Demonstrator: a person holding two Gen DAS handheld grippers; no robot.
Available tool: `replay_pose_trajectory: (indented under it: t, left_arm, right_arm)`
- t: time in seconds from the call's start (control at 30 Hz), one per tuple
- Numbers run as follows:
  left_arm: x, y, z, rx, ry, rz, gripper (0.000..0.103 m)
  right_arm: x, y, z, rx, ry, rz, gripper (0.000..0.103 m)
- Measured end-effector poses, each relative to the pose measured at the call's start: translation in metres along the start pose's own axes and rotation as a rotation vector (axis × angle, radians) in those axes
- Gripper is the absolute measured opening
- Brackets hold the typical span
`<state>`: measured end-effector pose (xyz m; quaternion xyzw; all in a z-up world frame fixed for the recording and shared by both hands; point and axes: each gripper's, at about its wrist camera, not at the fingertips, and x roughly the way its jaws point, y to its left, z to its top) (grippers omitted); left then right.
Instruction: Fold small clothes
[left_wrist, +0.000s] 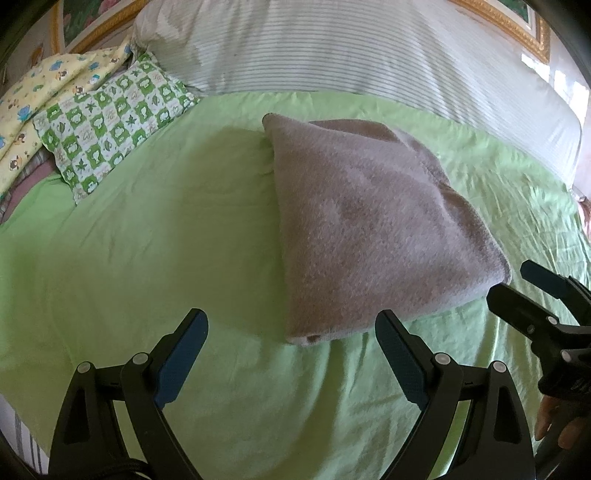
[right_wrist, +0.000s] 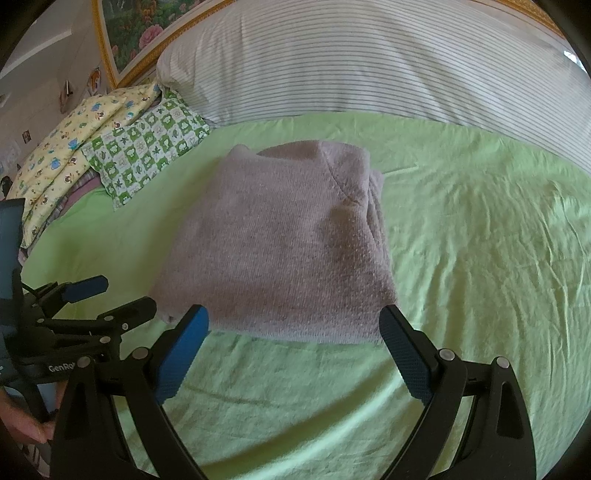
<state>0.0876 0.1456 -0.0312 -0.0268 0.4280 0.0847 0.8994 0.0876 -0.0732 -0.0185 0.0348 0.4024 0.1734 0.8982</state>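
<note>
left hand-held gripper (left_wrist: 291, 354): black frame, blue pads, silver screws | right hand-held gripper (right_wrist: 293, 354): same

Folded mauve knit top (right_wrist: 280, 251), flat on bed

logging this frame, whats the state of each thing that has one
left tool: open, empty, above the sheet
right tool: open, empty, just short of the garment
grey garment: folded into a compact stack, lying on the sheet, not held
green sheet: spread over the bed, lightly wrinkled
checked pillow: lying at the bed's far left
</note>
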Motion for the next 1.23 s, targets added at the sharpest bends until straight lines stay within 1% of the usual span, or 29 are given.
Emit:
replay_pose_trajectory:
  t: [0.67,1.03,1.23]
  left_arm:
    - [-0.001,-0.003,0.004,0.011,-0.012,0.001,0.092]
    - [0.001,-0.003,0.006,0.007,-0.004,-0.005,0.092]
    - [0.003,-0.004,0.012,0.013,0.005,-0.014,0.092]
  right_arm:
    - [0.001,-0.004,0.003,0.008,-0.004,0.002,0.094]
    - [0.0,-0.004,0.005,0.032,-0.009,-0.009,0.094]
    - [0.001,-0.005,0.005,0.035,-0.008,0.0,0.094]
